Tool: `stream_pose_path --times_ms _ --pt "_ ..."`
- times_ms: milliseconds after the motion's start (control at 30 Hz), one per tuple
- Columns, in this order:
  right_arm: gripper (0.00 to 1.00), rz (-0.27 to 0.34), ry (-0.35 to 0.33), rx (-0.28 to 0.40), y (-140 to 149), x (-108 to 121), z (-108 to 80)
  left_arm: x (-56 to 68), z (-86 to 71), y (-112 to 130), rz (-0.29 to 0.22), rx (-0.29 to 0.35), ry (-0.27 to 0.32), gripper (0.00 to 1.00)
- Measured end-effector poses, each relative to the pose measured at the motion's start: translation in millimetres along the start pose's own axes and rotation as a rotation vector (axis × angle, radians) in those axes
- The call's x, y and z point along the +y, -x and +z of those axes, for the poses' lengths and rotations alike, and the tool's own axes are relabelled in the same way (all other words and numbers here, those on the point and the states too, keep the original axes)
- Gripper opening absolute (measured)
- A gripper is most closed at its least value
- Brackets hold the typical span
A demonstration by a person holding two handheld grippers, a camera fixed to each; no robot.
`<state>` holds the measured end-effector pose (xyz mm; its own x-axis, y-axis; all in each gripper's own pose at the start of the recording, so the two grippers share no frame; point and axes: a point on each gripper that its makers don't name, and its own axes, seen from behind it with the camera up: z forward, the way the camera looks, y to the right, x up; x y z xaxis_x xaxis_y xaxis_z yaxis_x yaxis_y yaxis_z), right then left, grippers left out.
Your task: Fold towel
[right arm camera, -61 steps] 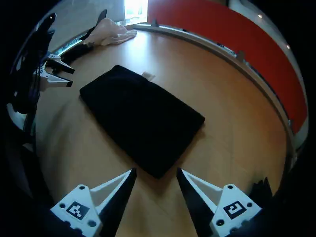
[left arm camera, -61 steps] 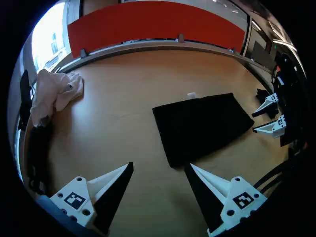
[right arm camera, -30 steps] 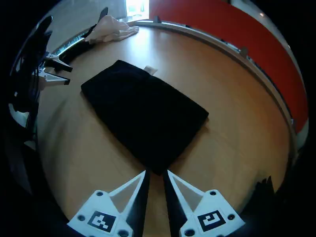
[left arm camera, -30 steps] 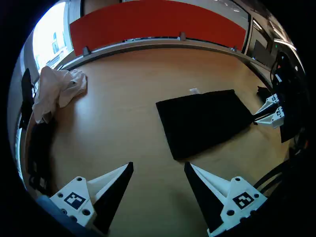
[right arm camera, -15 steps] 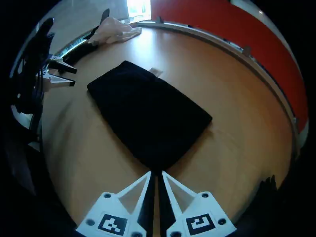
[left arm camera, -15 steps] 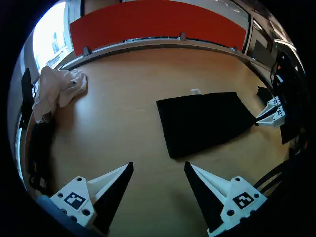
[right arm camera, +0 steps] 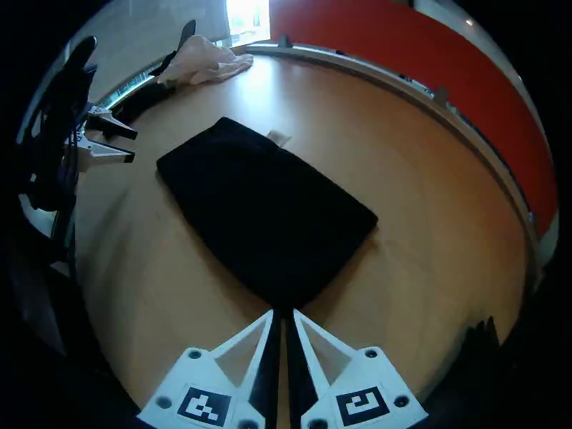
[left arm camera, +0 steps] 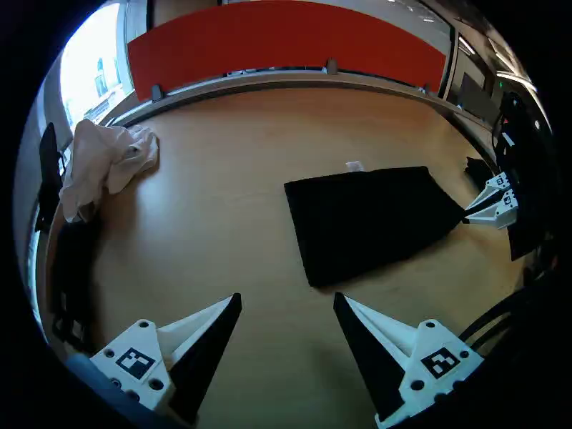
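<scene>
**Towel** (left arm camera: 368,218): black, lying flat as one rectangle on the table (left arm camera: 229,179), right of centre in the left gripper view and in the middle of the right gripper view. A small white tag (right arm camera: 279,136) pokes out at its far edge.

**Right gripper** (right arm camera: 286,336): jaws drawn in to a thin slit, the tips closed on the near corner of the towel. In the left gripper view this corner tapers to a point between the tips, at the far right.

**Left gripper** (left arm camera: 286,336): jaws wide apart, holding nothing, above bare wood just short of the towel's near corner. In the right gripper view it sits at the far left, apart from the towel, fingers spread.

**Table**: light wood, with a raised rail along the far edge.

**Cloth** (left arm camera: 107,164): pale and crumpled, heaped at the table's edge, well apart from the towel.

**Panel** (left arm camera: 286,36): red, standing behind the rail.
</scene>
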<state>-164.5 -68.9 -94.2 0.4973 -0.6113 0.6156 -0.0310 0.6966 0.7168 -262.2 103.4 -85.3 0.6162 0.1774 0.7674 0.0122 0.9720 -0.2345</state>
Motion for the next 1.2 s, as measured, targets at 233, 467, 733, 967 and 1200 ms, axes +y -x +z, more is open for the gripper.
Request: stream_pose_path --times_ms 233,467,733,967,1200 --pt "0.05 0.006 0.008 0.016 -4 2 -6.4 0.1 -1.1 0 -0.001 0.003 -0.003 0.96" --pt "0.06 -0.002 0.033 0.028 -7 9 -19.0 -1.3 -1.6 -2 -0.003 0.005 -0.006 0.96" --pt "0.07 0.001 0.064 0.038 -9 20 -37.3 -0.1 -1.7 -4 -0.002 0.009 -0.006 0.96" --pt "0.08 0.014 0.085 0.044 -6 28 -49.3 0.8 -2.3 -5 0.000 0.011 -0.006 0.96" --pt "0.09 0.010 0.087 0.062 -13 27 -50.8 1.8 -3.3 -6 0.000 0.012 -0.008 0.96"
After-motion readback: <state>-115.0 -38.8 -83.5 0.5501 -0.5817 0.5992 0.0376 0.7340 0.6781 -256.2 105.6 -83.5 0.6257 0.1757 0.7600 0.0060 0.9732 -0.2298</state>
